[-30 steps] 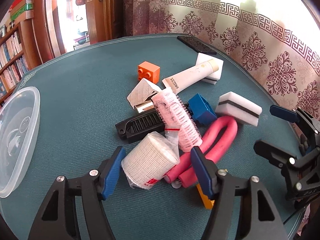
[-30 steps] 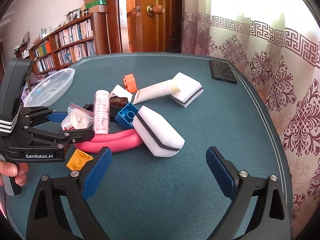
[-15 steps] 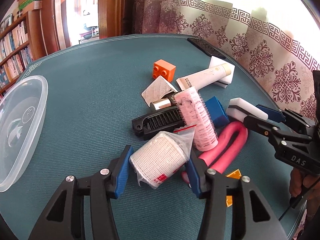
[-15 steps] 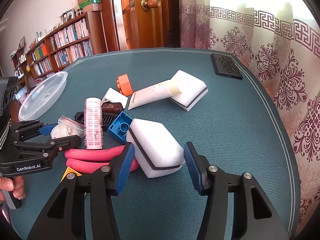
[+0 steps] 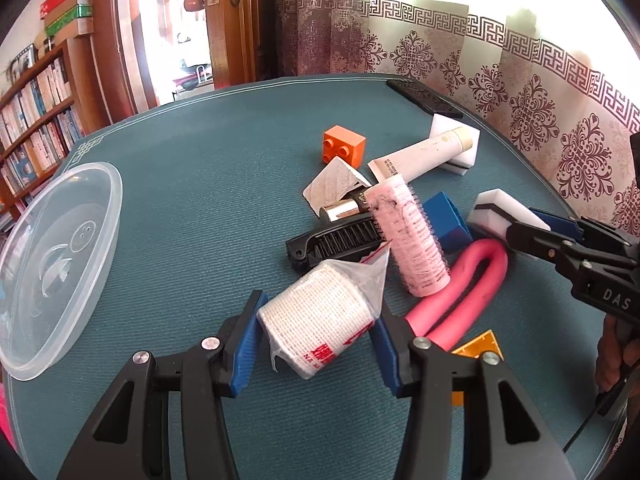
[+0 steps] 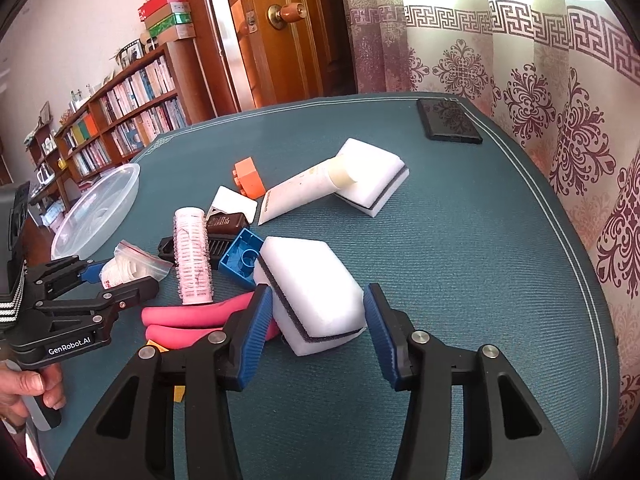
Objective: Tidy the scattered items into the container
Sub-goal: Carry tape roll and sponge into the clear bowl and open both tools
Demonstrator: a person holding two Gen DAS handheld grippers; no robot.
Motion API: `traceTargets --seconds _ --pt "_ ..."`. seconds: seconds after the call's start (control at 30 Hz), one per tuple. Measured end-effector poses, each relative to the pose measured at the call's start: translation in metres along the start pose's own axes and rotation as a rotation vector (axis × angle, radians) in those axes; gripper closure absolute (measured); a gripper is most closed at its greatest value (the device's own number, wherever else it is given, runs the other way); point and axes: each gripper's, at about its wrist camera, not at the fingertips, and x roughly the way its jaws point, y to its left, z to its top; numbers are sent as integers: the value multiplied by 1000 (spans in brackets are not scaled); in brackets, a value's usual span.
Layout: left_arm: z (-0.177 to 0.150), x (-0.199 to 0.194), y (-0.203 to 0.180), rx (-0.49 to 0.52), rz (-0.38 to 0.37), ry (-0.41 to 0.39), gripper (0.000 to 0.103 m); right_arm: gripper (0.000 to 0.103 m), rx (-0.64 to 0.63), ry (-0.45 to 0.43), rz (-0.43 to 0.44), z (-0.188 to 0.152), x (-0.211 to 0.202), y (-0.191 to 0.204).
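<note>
My left gripper (image 5: 320, 312) is shut on a white gauze roll in a clear bag (image 5: 316, 320), both blue pads against its sides, low over the teal table. In the right wrist view that roll (image 6: 120, 270) sits between the left gripper's black fingers. My right gripper (image 6: 318, 300) is shut on a white sponge with a dark layer (image 6: 312, 292); the same sponge (image 5: 496, 208) shows at the right of the left wrist view. The clear plastic container (image 5: 60, 264) lies at the table's left edge, with nothing in it.
A pile lies between the grippers: pink hair roller (image 5: 412, 240), pink foam rod (image 5: 472, 292), blue brick (image 5: 444, 220), black comb (image 5: 336, 240), orange brick (image 5: 344, 146), cream tube (image 5: 420, 156). A second sponge (image 6: 376, 176) and a dark phone (image 6: 448, 120) lie farther back.
Both grippers moved forward and narrowed, the left onto the gauze roll and the right onto the white sponge, which stood apart from the wide-open right fingers a second ago.
</note>
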Motion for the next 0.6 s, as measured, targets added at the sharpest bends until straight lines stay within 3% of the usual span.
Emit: traceTargets --seconds 0.17,0.6 --pt "5 -16 12 -2 30 -28 48 53 60 -17 34 1 -10 -7" --pt "13 -61 47 -38 82 -104 48 53 57 -110 52 10 -44 10"
